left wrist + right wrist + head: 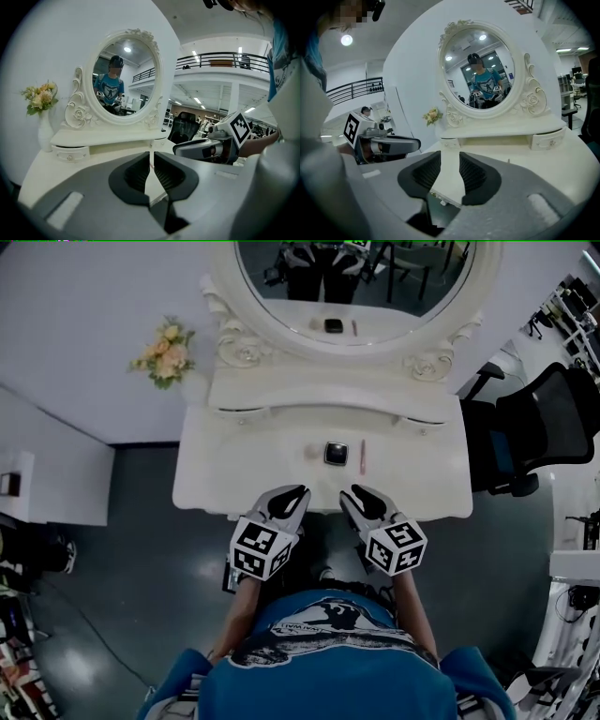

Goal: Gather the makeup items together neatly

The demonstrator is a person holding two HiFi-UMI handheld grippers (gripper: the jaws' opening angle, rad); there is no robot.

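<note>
Overhead, from the head view, I see three makeup items in a close row in the middle of the white surface (234,470): a pale item (312,454), a dark square compact (336,453) and a pink stick (363,455) whose length runs away from me. They lie just ahead of both tools. My left tool (292,495) is nearer the pale item and my right tool (359,496) nearer the stick, with bare room either side. Left gripper view: jaws a narrow slit apart, empty. Right gripper view: jaws wider apart, holding nothing.

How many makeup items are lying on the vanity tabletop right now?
3: a pale round item, a dark square compact to its right, a slim pink stick rightmost. None seems hidden.
</note>
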